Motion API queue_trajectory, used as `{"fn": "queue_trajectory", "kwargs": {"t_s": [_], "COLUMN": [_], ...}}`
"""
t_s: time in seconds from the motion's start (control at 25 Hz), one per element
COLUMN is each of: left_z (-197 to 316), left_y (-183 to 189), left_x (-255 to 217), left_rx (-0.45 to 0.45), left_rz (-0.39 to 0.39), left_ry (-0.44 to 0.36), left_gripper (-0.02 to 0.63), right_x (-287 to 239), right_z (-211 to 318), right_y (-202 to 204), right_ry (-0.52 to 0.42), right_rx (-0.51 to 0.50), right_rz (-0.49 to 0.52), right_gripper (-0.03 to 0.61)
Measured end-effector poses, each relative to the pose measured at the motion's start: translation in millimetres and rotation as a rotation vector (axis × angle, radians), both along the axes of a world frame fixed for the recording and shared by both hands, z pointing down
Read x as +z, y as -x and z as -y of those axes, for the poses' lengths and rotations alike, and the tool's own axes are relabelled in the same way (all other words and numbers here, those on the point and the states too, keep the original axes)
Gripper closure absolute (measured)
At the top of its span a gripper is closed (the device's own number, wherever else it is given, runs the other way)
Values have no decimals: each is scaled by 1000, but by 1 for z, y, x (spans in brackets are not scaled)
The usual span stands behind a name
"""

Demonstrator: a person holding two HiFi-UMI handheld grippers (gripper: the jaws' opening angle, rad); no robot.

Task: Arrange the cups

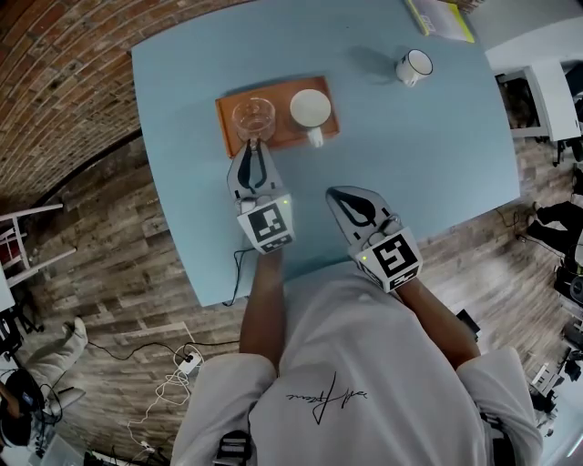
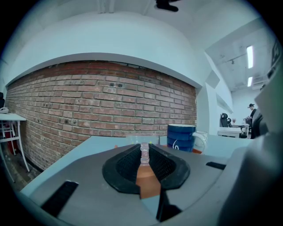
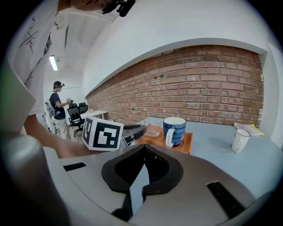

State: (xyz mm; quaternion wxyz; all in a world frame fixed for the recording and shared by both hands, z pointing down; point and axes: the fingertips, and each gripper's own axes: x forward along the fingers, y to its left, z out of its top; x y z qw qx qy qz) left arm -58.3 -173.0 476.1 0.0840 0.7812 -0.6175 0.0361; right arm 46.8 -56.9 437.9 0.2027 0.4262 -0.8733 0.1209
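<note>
Tray (image 1: 225, 116) carries glass cup (image 1: 254, 116), blue mug (image 1: 311, 108); white mug (image 1: 413, 66) still outside. Left tongs (image 1: 252, 146) grip glass cup handle; right tongs (image 1: 332, 192) closed, empty.

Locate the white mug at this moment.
In the head view, the white mug stands alone at the table's far right, well clear of the orange tray, near the yellow booklet.

White short-sleeved T-shirt (image 1: 364, 355) with black script; grey left hand-held gripper (image 1: 252, 148) and right hand-held gripper (image 1: 333, 194) bear black-and-white marker cubes (image 1: 266, 225).
</note>
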Motion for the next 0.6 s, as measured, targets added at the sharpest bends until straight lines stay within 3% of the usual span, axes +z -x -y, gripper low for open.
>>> {"fn": "queue_trajectory", "kwargs": {"t_s": [0.6], "left_z": [-9], "left_y": [-6], "left_x": [11], "left_rx": [-76], "left_rz": [91], "left_ry": [-33], "left_gripper": [560], "right_x": [11], "right_z": [-7], "right_y": [0], "right_ry": [34], "right_rx": [-29], "right_rz": [-50], "right_gripper": [557]}}
